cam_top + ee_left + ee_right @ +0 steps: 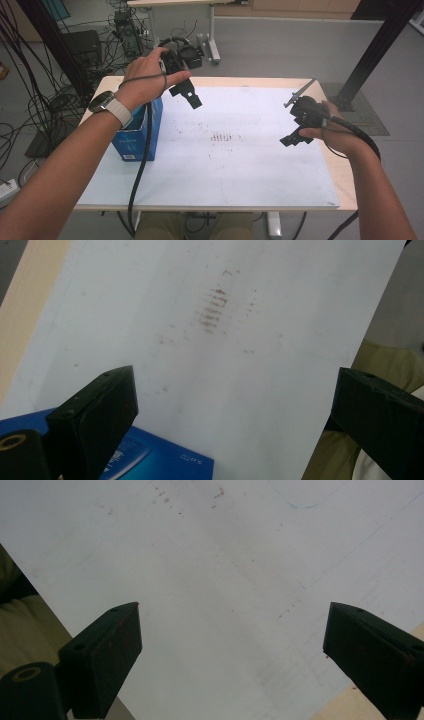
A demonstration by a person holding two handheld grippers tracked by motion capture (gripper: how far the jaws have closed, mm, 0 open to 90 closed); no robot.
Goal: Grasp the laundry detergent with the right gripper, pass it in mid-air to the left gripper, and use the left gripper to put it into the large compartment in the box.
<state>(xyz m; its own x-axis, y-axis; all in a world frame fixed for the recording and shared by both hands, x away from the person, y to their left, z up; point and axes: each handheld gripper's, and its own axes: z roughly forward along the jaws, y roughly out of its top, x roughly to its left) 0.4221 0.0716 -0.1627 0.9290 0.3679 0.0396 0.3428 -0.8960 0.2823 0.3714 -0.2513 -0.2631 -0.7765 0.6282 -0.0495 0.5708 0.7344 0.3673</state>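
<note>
Above the blue box (136, 131) at the bench's (345, 185) left edge, the left tongs (192, 99) hang open, empty. Right tongs (295, 137) gape empty over white paper (225, 165).

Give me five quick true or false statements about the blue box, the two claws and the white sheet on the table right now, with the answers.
1. The blue box stands near the table's left edge. True.
2. The left claw grips the box. False: its jaws stand open above the white sheet, nothing between them.
3. The right claw is open and empty. True.
4. The white sheet is spotless. False: brownish smudges mark its middle.
5. The person's left wrist wears a watch. True.
</note>
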